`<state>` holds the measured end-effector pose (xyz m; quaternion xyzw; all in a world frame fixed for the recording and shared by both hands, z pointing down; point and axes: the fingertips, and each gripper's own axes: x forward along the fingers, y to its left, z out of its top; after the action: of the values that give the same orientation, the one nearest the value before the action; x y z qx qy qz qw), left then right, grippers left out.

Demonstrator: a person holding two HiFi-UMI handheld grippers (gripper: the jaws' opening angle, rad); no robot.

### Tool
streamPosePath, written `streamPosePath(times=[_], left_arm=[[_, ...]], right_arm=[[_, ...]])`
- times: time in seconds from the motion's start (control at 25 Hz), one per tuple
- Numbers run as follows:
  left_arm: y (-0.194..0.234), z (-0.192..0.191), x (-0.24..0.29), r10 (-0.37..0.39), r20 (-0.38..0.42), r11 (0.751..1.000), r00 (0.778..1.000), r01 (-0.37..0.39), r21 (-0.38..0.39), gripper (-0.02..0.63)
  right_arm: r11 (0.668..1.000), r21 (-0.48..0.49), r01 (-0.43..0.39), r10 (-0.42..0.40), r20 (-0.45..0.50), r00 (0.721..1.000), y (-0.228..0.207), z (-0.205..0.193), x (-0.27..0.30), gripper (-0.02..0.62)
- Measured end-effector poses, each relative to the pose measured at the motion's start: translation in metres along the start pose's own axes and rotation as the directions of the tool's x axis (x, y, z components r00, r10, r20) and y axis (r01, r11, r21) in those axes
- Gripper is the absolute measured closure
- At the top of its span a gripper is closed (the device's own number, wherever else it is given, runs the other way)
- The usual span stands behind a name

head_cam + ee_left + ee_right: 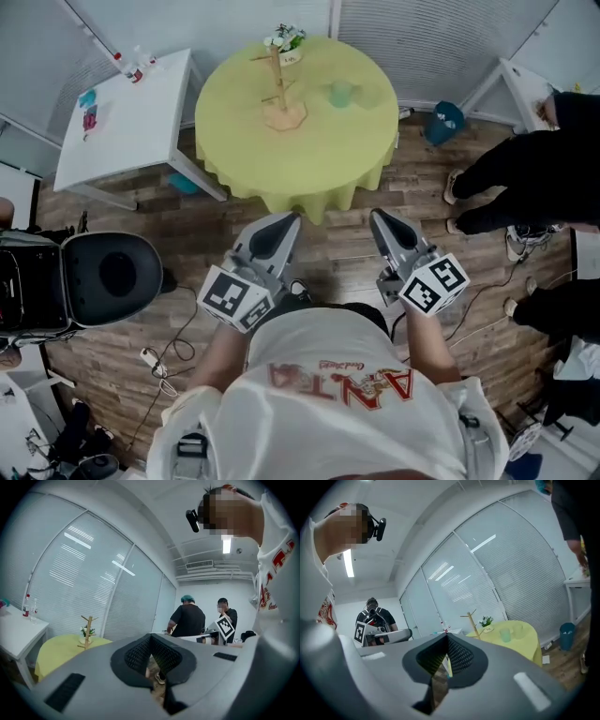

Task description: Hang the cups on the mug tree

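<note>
A wooden mug tree point(278, 94) stands upright on the round yellow table point(281, 159) at the far side of the room. A pale green cup point(341, 93) stands to its right, apart from it. In the right gripper view the mug tree point(473, 623) and the green cup point(505, 634) show far ahead, with a second clear cup point(518, 631) beside it. My left gripper point(283, 221) and right gripper point(379, 217) hover over the wooden floor, short of the table's near edge. Both are shut and hold nothing. The left gripper view has the mug tree point(86, 631) far off at the left.
A small potted plant point(286, 39) sits behind the mug tree. A white table point(122, 112) stands left of the yellow one, a black chair point(108, 277) at my near left. A blue bin point(443, 122) and seated people point(525, 169) are on the right. Cables lie on the floor.
</note>
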<state>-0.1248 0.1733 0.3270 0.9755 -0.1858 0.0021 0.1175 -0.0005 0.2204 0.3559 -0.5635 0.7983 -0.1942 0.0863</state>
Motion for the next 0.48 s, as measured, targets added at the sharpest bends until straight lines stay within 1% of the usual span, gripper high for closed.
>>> streamPosePath(times=[0.16, 0.32, 0.48], left_arm=[[0.047, 0.009, 0.001, 0.012, 0.009, 1.000, 1.000, -0.012, 0.009, 0.597], [0.070, 0.011, 0.009, 0.021, 0.006, 1.000, 1.000, -0.021, -0.003, 0.597], [0.091, 0.017, 0.031, 0.049, 0.014, 0.999, 0.999, -0.049, -0.002, 0.597]], right_arm=[[1.000, -0.002, 0.008, -0.008, -0.002, 1.000, -0.003, 0.002, 0.044, 0.601], [1.000, -0.012, 0.002, -0.002, -0.014, 1.000, -0.011, 0.007, 0.070, 0.601], [1.000, -0.025, -0.014, 0.014, -0.016, 1.000, -0.035, 0.016, 0.098, 0.601]])
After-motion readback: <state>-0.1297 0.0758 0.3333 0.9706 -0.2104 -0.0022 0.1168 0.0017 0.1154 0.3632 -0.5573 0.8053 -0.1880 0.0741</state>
